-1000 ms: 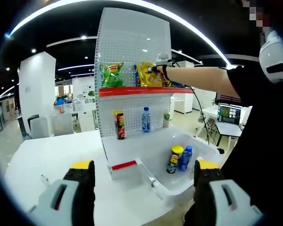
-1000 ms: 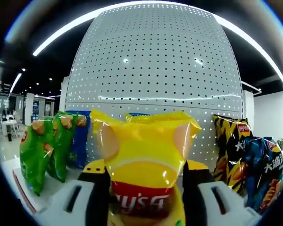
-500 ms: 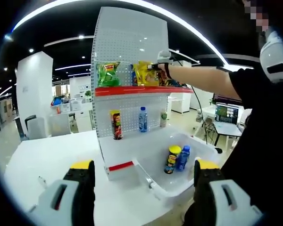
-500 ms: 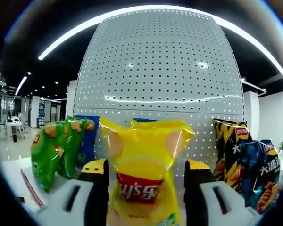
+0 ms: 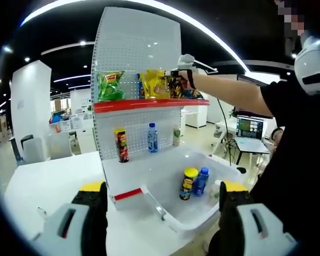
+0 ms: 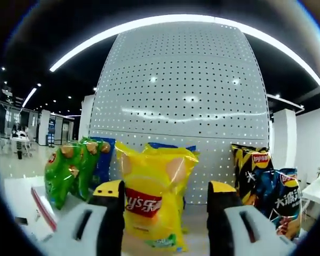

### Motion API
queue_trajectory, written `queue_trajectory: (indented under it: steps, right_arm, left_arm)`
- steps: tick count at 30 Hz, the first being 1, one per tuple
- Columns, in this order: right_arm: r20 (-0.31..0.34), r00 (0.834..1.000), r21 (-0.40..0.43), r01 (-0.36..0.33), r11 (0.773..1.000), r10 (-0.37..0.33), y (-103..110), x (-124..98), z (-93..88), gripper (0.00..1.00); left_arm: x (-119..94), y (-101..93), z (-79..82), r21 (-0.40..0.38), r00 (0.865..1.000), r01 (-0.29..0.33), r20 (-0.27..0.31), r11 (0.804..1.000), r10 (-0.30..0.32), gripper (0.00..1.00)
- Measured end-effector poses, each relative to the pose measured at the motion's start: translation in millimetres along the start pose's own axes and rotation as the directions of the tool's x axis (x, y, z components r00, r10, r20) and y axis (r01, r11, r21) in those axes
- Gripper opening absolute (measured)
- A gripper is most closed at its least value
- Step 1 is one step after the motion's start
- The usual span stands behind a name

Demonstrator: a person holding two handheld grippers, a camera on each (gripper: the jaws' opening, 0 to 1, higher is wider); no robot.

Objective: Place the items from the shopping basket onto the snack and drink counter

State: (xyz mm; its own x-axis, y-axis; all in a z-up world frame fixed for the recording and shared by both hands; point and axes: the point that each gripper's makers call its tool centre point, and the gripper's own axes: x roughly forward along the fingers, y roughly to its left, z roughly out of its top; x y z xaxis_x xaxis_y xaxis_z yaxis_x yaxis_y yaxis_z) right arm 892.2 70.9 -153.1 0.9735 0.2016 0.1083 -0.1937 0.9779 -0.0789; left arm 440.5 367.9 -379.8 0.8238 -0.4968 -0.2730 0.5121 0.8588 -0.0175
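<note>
Two grippers are released. The right gripper (image 6: 163,213) faces the top shelf (image 5: 149,103), jaws spread either side of a yellow bag (image 6: 152,205) standing free between a green bag (image 6: 69,170) and black bags (image 6: 256,184). The left gripper (image 5: 162,200) hovers, jaws apart, before the basket (image 5: 202,213), which holds a can (image 5: 188,183) and a bottle (image 5: 201,181).
</note>
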Motion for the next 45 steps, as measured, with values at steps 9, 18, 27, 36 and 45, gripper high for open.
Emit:
queue_trajectory:
  steps: [9,18,27,36,45]
  right_arm:
    - [0.022,0.998,0.002,-0.066,0.998,0.066,8,-17,13.2,0.61]
    - [0.078,0.974,-0.037,-0.209,0.977,0.212,29,-80,22.6,0.58]
    - [0.108,0.953,-0.005,-0.284,0.959,0.282,0,-159,10.1,0.54]
    - [0.094,0.945,-0.016,-0.312,0.95,0.313,-12,-217,-8.4,0.54]
    - [-0.024,0.917,-0.091,-0.4,0.912,0.399,7,-273,-64.9,0.52]
  left_arm:
    - [12,-7.2,7.0,0.01,1.0,0.028,0.008,1.0,-0.028,0.86]
    - [21,-9.8,5.2,0.01,0.999,0.047,-0.003,0.999,-0.047,0.86]
    - [33,-13.5,14.2,0.028,0.997,0.074,-0.004,0.997,-0.074,0.86]
    - [39,-15.2,21.2,0.044,0.996,0.088,-0.002,0.995,-0.088,0.86]
    - [38,-12.6,21.4,0.043,0.996,0.088,0.008,0.995,-0.088,0.86]
